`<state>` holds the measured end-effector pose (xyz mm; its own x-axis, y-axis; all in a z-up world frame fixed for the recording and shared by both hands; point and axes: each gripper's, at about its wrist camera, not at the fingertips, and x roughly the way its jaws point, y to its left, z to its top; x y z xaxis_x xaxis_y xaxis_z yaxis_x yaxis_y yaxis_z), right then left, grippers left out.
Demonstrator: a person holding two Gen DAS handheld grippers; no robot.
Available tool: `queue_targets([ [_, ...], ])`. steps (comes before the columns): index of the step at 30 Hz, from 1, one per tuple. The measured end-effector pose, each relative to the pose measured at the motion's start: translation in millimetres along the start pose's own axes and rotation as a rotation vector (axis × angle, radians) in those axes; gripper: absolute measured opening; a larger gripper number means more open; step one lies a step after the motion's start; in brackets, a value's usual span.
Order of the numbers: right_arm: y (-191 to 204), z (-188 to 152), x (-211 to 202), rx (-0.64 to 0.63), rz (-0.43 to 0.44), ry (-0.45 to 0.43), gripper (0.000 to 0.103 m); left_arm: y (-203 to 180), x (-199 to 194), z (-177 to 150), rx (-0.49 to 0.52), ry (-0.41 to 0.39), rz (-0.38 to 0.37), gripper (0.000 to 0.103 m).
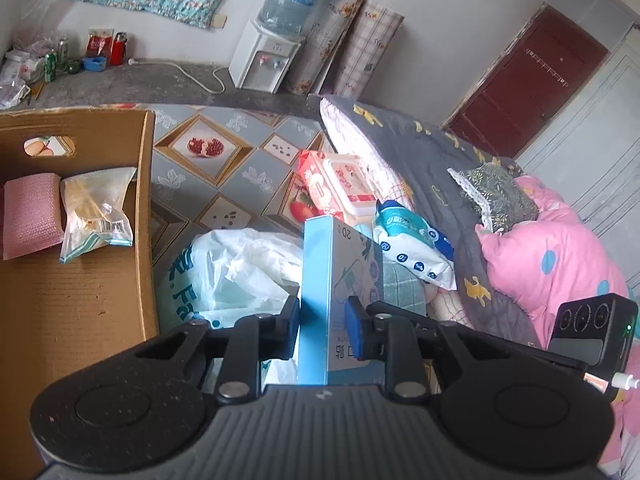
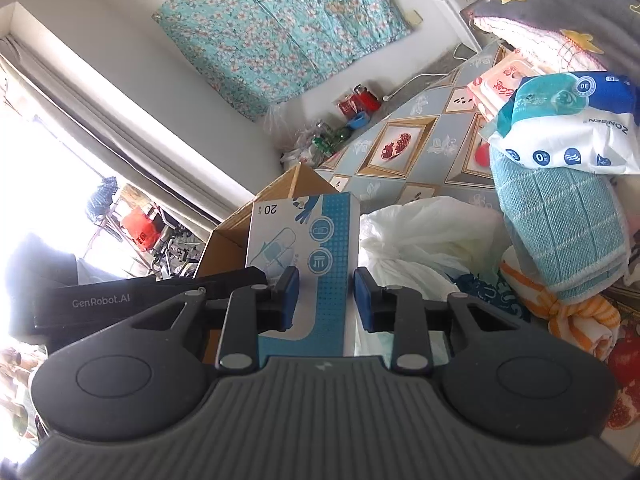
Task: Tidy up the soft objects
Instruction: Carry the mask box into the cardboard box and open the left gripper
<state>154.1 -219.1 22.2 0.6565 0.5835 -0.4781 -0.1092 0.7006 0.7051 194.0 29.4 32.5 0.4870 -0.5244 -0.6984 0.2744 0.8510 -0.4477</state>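
The left gripper [image 1: 323,322] pinches a slim blue box [image 1: 336,292] between its blue pads, the box standing upright on its narrow edge with "20" printed near its top. In the right wrist view the same blue box [image 2: 304,248] shows its broad printed face, and the right gripper [image 2: 326,294] hangs just in front of it with its pads apart; the left pad overlaps the box face, the right pad stands clear of the box edge, so nothing is clamped there.

Just behind the box lies a crumpled white plastic bag [image 1: 240,264]. To the box's left sits an open cardboard box [image 1: 80,300] holding a pink padded pack [image 1: 30,216] and a clear snack bag [image 1: 96,212] side by side. Beyond the blue box, on the patterned tablecloth [image 1: 208,168], lies a red-and-white wipes pack [image 1: 340,184], and just right of it a blue-and-white tissue pack [image 1: 416,244] rests on a teal checked towel [image 2: 560,232]. An orange striped cloth [image 2: 576,320] lies below the towel. Further right, a grey quilt [image 1: 420,148] and a pink blanket [image 1: 552,264] are heaped.
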Motion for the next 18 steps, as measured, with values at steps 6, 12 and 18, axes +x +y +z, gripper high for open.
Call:
queue_targets([
  [6, 9, -4, 3, 0.011, -0.008, 0.004, 0.031, 10, -10, -7, -0.033, -0.023, -0.021, 0.024],
  [12, 11, 1, 17, 0.001, -0.014, 0.028, 0.034, 22, -10, -6, -0.082, -0.036, -0.042, 0.024],
  [18, -2, -3, 37, -0.006, -0.094, 0.066, 0.034, 35, 32, -12, -0.128, 0.057, 0.008, 0.024],
])
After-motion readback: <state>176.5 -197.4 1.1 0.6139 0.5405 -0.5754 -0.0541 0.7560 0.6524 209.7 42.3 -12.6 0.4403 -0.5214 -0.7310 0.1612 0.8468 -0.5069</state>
